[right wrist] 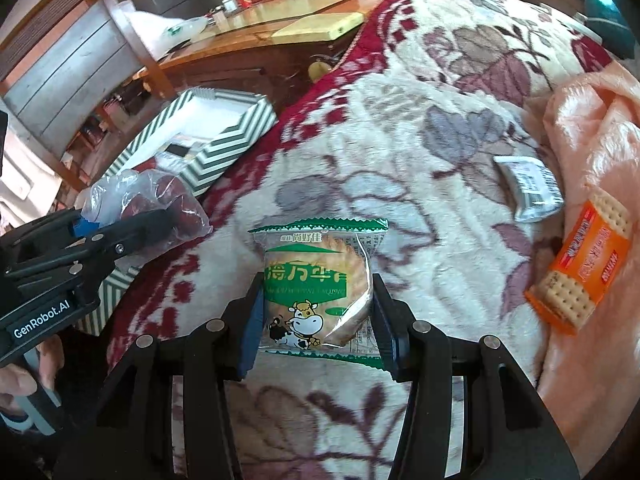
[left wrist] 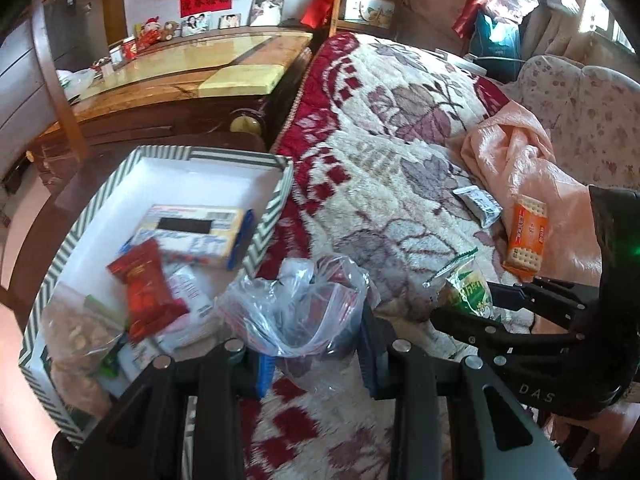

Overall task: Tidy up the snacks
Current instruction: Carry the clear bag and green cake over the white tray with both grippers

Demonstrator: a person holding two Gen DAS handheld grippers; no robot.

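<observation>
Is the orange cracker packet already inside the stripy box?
No, the orange cracker packet lies out on the peach blanket, far from the striped box.

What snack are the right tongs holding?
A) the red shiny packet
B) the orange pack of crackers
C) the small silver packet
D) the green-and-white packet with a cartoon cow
D: in the right wrist view, the right tongs have their blue pads pressed against both sides of the green-and-white plastic packet with a cartoon cow, while the orange cracker pack and small silver packet lie apart on the blanket.
</observation>
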